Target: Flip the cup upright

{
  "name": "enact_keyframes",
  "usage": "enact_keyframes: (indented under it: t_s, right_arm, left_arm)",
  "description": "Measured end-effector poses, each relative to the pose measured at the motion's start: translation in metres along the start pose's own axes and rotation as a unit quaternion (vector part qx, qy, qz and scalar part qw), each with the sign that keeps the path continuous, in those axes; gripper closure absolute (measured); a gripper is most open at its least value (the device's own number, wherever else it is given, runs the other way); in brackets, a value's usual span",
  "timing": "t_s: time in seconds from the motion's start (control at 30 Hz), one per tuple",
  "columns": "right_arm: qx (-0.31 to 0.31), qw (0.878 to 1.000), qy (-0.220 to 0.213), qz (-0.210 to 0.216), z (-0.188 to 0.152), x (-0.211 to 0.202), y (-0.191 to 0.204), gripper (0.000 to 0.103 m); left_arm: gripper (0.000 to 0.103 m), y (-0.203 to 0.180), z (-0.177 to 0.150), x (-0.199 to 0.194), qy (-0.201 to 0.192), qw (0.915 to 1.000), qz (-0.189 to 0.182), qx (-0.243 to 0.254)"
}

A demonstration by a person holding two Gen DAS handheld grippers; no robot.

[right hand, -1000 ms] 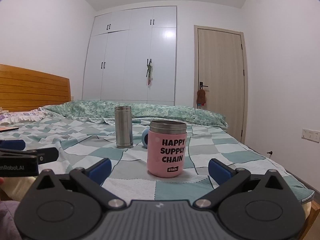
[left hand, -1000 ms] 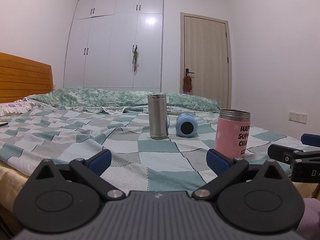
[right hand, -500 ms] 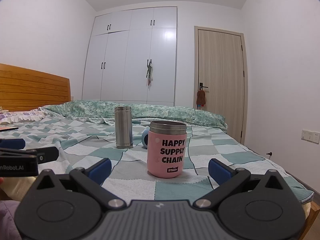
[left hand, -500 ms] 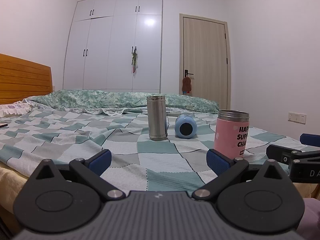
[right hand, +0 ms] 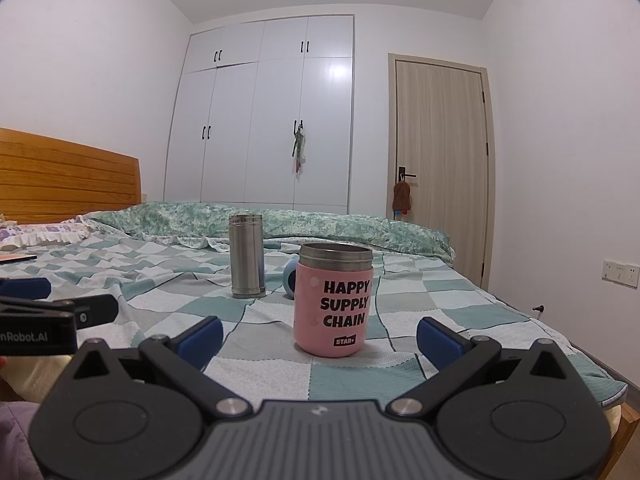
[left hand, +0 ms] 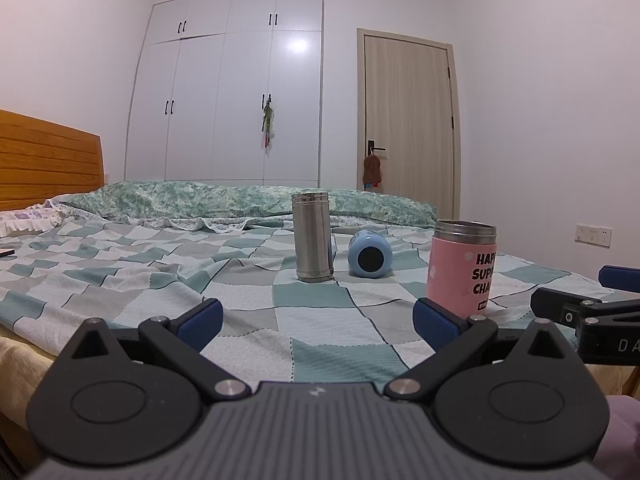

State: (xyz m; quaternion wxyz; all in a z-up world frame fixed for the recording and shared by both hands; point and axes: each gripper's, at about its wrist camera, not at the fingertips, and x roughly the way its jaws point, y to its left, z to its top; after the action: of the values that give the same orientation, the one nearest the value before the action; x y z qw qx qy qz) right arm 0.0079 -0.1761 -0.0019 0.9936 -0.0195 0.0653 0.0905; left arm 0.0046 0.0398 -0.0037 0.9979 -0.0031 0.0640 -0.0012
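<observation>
A light blue cup (left hand: 369, 253) lies on its side on the checked bedspread (left hand: 160, 280), its round end facing me; in the right wrist view only its edge (right hand: 289, 279) shows behind the pink cup. A pink "HAPPY SUPPLY CHAIN" cup (right hand: 333, 299) stands upright, also in the left wrist view (left hand: 462, 268). A steel tumbler (left hand: 312, 237) stands upright left of the blue cup, and shows in the right wrist view (right hand: 247, 255). My left gripper (left hand: 318, 322) is open and empty, low at the bed's near edge. My right gripper (right hand: 320, 336) is open and empty, just short of the pink cup.
A wooden headboard (left hand: 44, 168) is at the left. A rumpled green quilt (left hand: 240, 200) lies across the far side of the bed. White wardrobes (left hand: 228, 92) and a closed door (left hand: 408, 128) stand behind. The right gripper's finger (left hand: 580, 312) shows at the left view's right edge.
Both views have shifted slightly, as if the grippers tilted or dropped a little. The cups have not moved and both grippers stay open.
</observation>
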Motion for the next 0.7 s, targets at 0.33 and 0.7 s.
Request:
enact_keyframes:
  t_s: [0.33, 0.7]
  right_arm:
    - [0.000, 1.000, 0.000, 0.000, 0.0001, 0.0005, -0.0005, 0.000]
    - [0.000, 1.000, 0.000, 0.001, -0.0001, 0.0008, -0.0004, 0.000]
  left_arm:
    - [0.000, -0.0003, 0.0002, -0.0006, -0.001, 1.0000, -0.003, 0.001]
    - [0.000, 0.0026, 0.0018, -0.0044, -0.006, 0.9999, -0.007, -0.006]
